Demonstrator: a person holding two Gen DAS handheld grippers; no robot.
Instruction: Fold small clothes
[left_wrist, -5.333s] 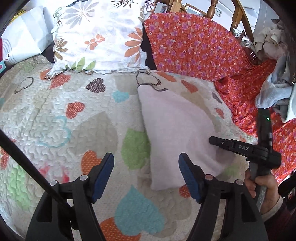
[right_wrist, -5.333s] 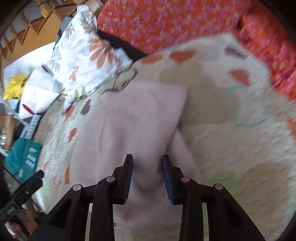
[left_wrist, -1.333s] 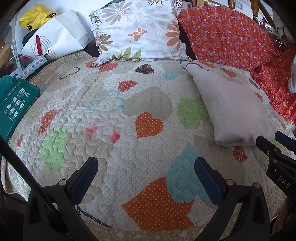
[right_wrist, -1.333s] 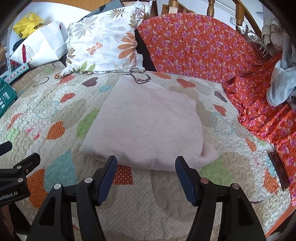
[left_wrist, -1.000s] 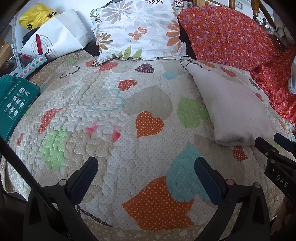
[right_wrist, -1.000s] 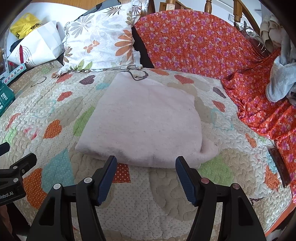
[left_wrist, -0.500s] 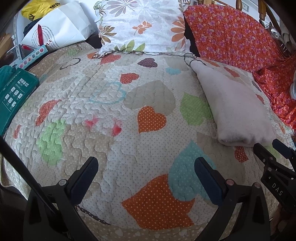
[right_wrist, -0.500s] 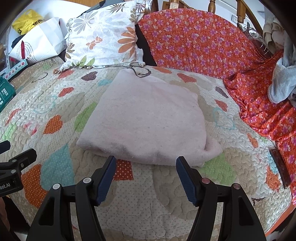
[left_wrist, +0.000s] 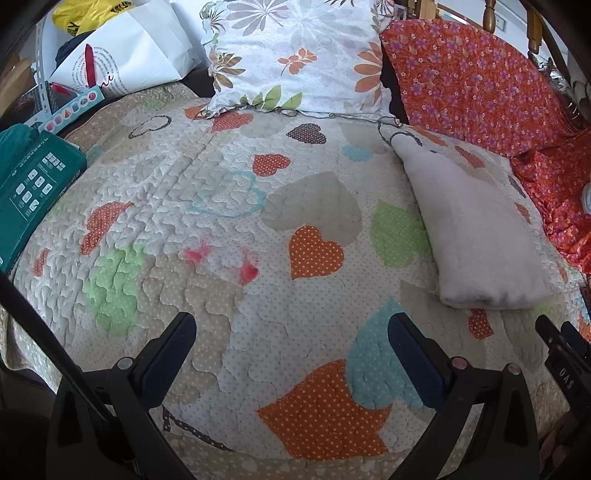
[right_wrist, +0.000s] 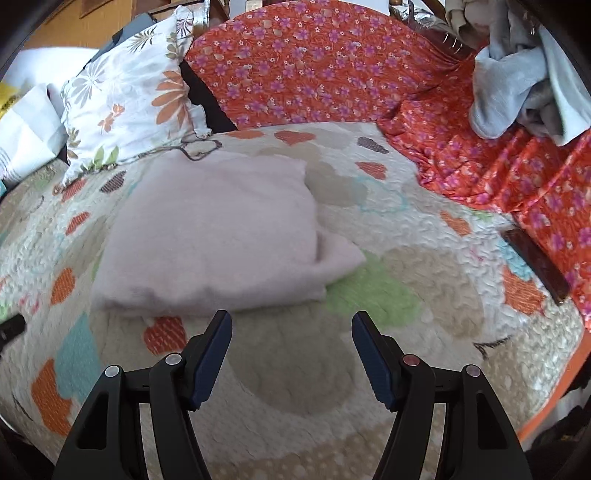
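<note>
Pink garment (right_wrist: 218, 229) folded into a thick pad on heart-print quilt (left_wrist: 258, 221), near floral pillow (left_wrist: 295, 55) and just short of orange flowered cover (right_wrist: 332, 66); one small corner or sleeve poking out at its right edge in the right wrist view, otherwise square and compact. Right gripper (right_wrist: 291, 354) no longer aimed at the pad: view swung rightward since half a second ago, pad now left of centre, bare quilt between the fingers, more of the orange cover and the grey-blue heap of clothes (right_wrist: 524, 77) in sight. Jaws wide apart, nothing between them, same spread as a second ago. Left gripper (left_wrist: 291, 362) over the empty middle of the quilt, jaws likewise wide apart and empty, view almost unchanged from a second ago, pad off to its right. Some seconds back: right gripper's fingers close in over the pink cloth, pad narrower and less settled; now released and lying flat. Reading: this piece likely finished, or nearly so bar the stray corner. Swing toward the heap suggests a reach for a next item, though not certain. Dark flat object (right_wrist: 535, 266) at quilt edge near the orange cover, identity unclear. Teal box (left_wrist: 33, 192) and white paper bag (left_wrist: 122, 55) at far left, untouched.
</note>
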